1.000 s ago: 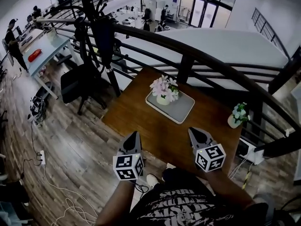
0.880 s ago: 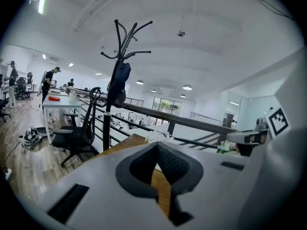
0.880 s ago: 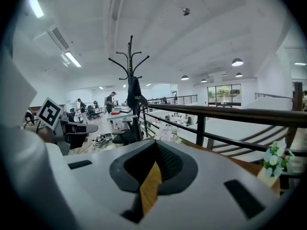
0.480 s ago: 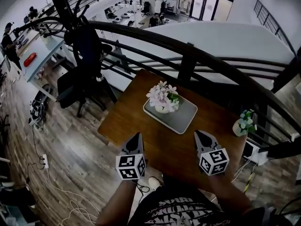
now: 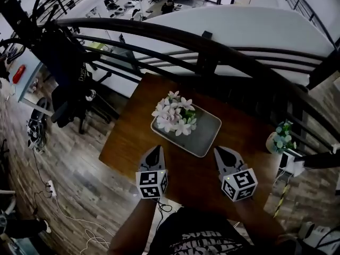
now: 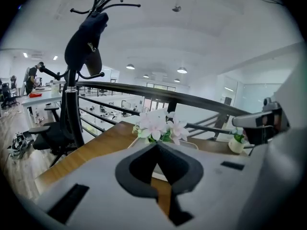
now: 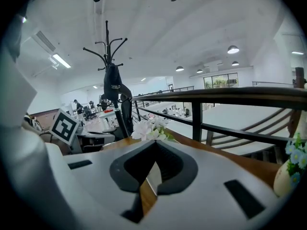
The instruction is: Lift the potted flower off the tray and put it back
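The brown counter (image 5: 133, 142) is in front of me. The gray tray (image 5: 204, 134) lies on it, and the potted flower (image 5: 174, 116) stands on the tray's left end. My left hand-held gripper (image 5: 156, 149) and right hand-held gripper (image 5: 218, 151) hang near the tray, not touching it. Both are pinched shut and empty. To lift well, I think I must open one wide, reach under the petals and squeeze the pot softly, keeping it upright.

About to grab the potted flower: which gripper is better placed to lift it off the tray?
Likely left. The potted flower sits left on the tray, closer to the left gripper than the right gripper. Both are shut.
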Demonstrator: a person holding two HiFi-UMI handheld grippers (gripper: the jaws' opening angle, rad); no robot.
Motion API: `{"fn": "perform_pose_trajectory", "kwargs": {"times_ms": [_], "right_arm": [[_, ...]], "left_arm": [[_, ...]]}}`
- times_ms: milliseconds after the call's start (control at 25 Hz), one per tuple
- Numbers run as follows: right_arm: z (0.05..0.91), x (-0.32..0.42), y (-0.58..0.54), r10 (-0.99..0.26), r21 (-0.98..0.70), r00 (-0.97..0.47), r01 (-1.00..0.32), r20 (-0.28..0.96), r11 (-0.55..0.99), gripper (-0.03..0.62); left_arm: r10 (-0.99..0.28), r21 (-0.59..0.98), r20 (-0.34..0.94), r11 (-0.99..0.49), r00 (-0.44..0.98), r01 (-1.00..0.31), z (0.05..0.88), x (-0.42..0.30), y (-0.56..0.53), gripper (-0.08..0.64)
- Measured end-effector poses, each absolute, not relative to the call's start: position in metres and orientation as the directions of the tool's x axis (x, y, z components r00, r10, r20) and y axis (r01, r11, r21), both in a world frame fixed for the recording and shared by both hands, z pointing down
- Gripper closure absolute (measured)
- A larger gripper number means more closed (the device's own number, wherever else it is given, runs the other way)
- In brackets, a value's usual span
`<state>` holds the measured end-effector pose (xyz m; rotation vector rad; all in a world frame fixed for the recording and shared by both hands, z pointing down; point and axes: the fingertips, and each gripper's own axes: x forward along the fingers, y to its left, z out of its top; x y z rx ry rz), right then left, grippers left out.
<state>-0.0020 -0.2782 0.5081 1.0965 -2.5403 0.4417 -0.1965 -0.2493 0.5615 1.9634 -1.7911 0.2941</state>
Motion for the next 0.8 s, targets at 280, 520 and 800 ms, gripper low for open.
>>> {"fn": "perform_pose_trajectory", "kwargs": {"times_ms": [280,520,800], "right_arm": [[0.53,0.006,-0.295,-0.65,-0.173,-0.623,-0.766,0.436,0.619,0.594],[0.555,0.024,-0.305,-0.645,-0.196,-0.604,-0.783,0.468,0.591,0.594],[0.566,0.026,-0.321,-0.634,-0.199,-0.607,-0.779,0.479,0.595,0.594]], "left_arm": [[-0.86,0.153,0.473,-0.131,0.19,-0.979,0.609,-0.162,-0.302,0.427],[-0.832,0.1,0.518,-0.174,0.201,-0.98,0.655,-0.14,-0.341,0.251],[-0.838,0.108,0.508,-0.165,0.197,-0.98,0.671,-0.142,-0.382,0.09]]}}
